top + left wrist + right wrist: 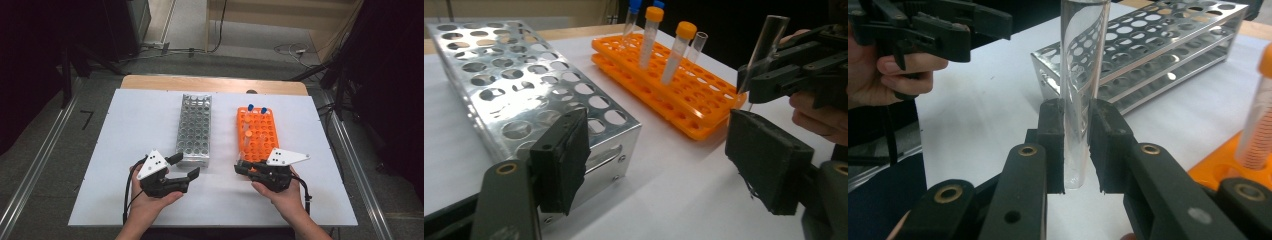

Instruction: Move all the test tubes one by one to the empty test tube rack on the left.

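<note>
White table top (125, 150) on wood, grey floor (200, 62) with cables (292, 50), metal rails (37, 165), dark surroundings

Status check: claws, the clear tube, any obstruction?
Right claw clamped on clear tube, upright. Left claw open, empty, near steel rack. Nothing blocking.

Setting: a lab-style recording bench, as I read it from my remote station. Evidence: white rectangular table top (150, 200) on a wooden table; perforated shiny metal test-tube rack (195, 130) at centre-left; orange plastic tube rack (256, 134) to its right, holding capped tubes; black curtains either side; loose cables on the grey floor (260, 60) at the far end.
</note>
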The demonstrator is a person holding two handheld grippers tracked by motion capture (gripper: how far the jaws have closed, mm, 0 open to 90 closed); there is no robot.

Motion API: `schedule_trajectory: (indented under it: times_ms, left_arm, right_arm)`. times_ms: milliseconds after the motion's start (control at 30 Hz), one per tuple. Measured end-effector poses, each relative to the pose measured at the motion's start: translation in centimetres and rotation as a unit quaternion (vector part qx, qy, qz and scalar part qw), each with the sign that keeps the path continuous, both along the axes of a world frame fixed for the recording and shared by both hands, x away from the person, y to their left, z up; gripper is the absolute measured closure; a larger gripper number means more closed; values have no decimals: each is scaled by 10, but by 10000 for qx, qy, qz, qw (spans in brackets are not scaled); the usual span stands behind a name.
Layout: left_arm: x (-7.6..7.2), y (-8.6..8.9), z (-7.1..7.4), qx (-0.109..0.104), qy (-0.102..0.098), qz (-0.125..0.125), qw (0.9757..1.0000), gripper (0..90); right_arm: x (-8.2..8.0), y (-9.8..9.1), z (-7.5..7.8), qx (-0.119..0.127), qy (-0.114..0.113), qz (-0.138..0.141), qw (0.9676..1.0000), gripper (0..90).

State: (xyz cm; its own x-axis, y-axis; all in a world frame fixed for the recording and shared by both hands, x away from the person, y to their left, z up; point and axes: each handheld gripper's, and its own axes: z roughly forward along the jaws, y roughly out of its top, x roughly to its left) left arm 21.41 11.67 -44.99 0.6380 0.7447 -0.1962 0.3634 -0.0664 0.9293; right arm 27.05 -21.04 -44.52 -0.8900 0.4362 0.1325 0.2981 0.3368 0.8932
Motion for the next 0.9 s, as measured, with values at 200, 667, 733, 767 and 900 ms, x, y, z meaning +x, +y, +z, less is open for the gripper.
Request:
schedule_trajectory:
  times_ms: [200,667,733,767,900]
  left_arm:
    - [3,-13,3,-77,33,-369,9993,346]
    - [6,-28,2,-159,161,-829,9963,478]
    - [6,-31,3,-171,171,-901,9956,493]
    - [5,-33,3,-178,176,-964,9950,501]
    - [6,-40,2,-177,194,-1073,9939,529]
  right_arm:
    - [-2,11,-5,-76,35,138,9999,743]
    - [-8,31,-13,-330,0,372,9988,743]
    - [-10,34,-14,-404,-39,416,9983,743]
    - [-10,36,-14,-423,-50,431,9982,743]
    - [-14,42,-16,-492,-82,515,9974,743]
